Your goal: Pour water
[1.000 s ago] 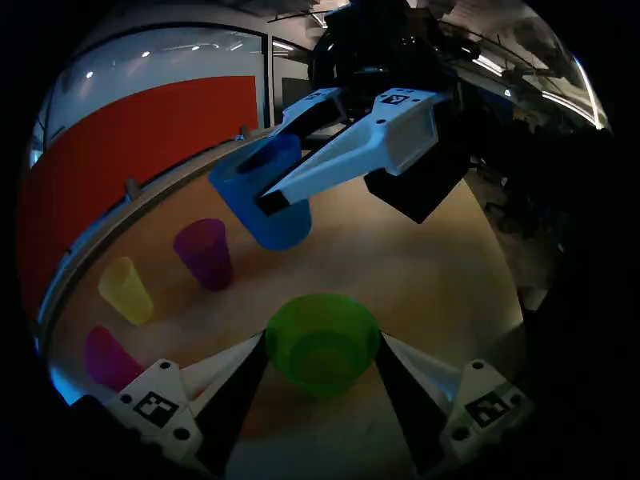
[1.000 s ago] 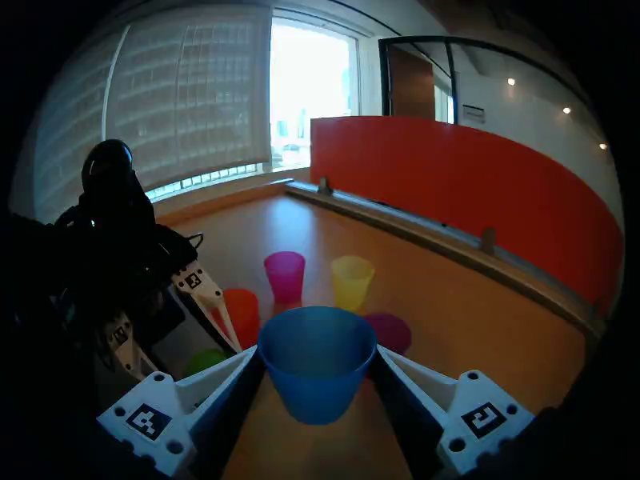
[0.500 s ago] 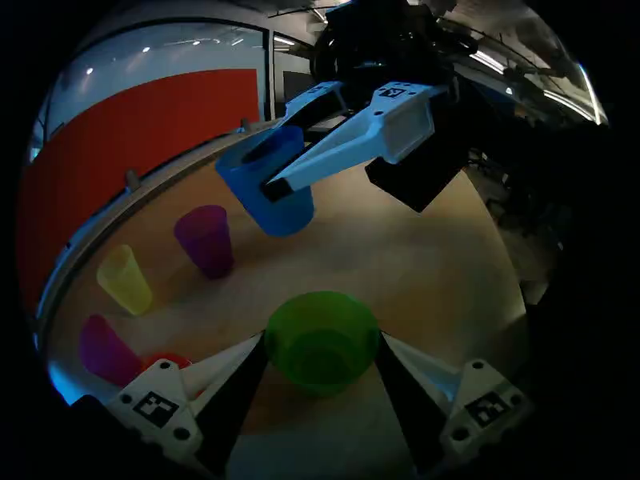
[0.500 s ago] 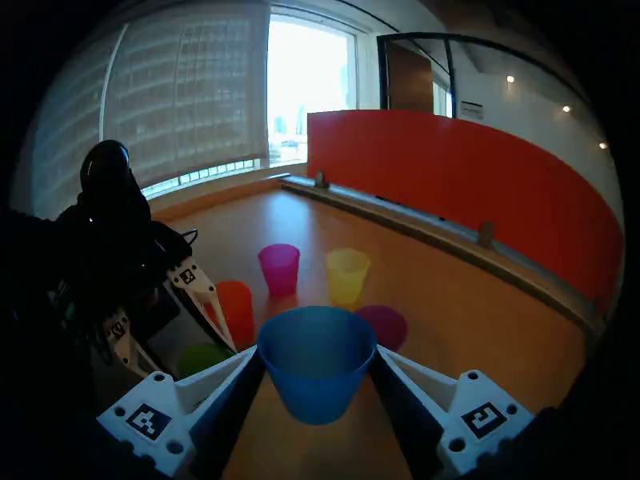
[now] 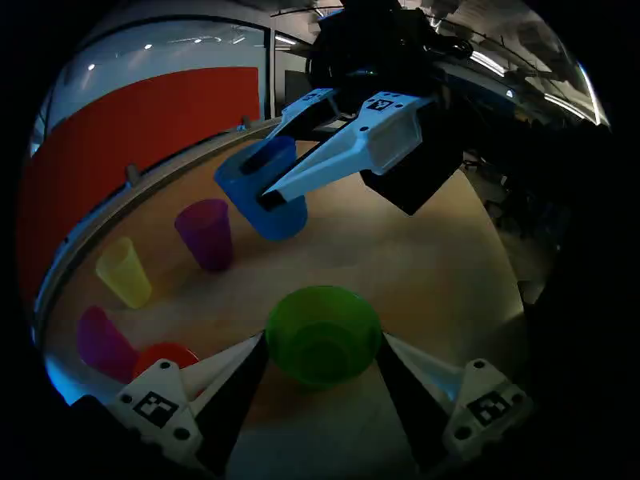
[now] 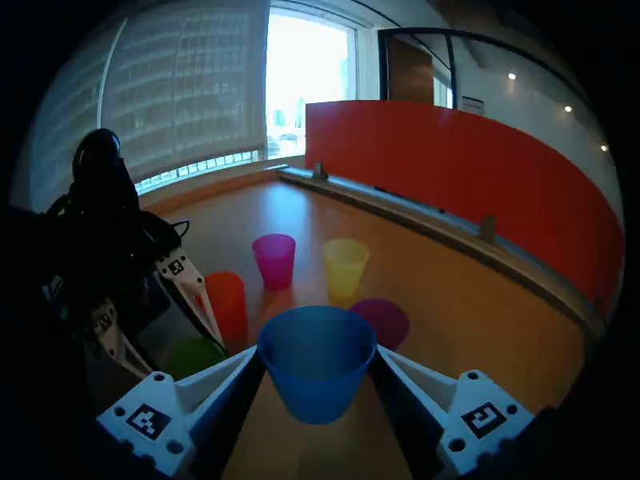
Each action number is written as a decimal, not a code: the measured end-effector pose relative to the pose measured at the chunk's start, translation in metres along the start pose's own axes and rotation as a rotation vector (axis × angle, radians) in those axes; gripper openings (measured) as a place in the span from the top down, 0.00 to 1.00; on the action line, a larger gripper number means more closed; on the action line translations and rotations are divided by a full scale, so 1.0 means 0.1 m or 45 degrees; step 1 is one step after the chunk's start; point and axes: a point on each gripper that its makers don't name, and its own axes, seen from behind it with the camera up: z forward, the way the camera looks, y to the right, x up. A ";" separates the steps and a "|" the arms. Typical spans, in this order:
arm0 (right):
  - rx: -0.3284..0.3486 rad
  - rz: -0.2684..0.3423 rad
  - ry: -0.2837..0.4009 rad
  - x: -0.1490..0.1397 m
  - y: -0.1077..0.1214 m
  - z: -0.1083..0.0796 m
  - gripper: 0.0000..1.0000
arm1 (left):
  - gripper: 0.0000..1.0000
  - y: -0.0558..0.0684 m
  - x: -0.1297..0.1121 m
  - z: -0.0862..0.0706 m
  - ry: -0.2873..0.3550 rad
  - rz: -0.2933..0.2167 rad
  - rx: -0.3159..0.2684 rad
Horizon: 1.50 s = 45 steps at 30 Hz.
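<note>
My left gripper (image 5: 322,342) is shut on a green cup (image 5: 322,336), held upright with its mouth toward the camera. Beyond it hangs a blue cup (image 5: 264,192), tilted, above the wooden table (image 5: 400,264); the right gripper (image 5: 261,181) is shut on it. In the right gripper view, the blue cup (image 6: 318,360) sits between my right gripper's (image 6: 318,354) fingers. The left gripper (image 6: 188,356) with the green cup (image 6: 192,354) is low at the left. I cannot tell whether either cup holds water.
Standing on the table are a purple cup (image 5: 206,234), a yellow cup (image 5: 124,272), a magenta cup (image 5: 100,346) and an orange cup (image 5: 164,356). A red partition (image 6: 480,176) runs along the table's far edge. Windows (image 6: 312,88) are behind.
The right gripper with the blue cup shifted slightly. In the left gripper view the orange cup has come into sight; in the right gripper view the standing cups sit a little higher.
</note>
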 end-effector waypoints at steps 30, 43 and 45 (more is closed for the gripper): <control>0.056 0.005 -0.024 -0.01 -0.14 0.26 0.10 | 0.00 0.05 -0.15 -0.16 -0.051 0.041 0.036; 0.100 -0.008 -0.076 -0.09 -0.24 0.55 0.10 | 0.00 0.06 -0.27 -0.46 -0.019 -0.010 0.094; 0.104 -0.011 -0.088 -0.10 -0.25 0.61 0.10 | 0.00 0.06 -0.29 -0.52 -0.010 -0.019 0.101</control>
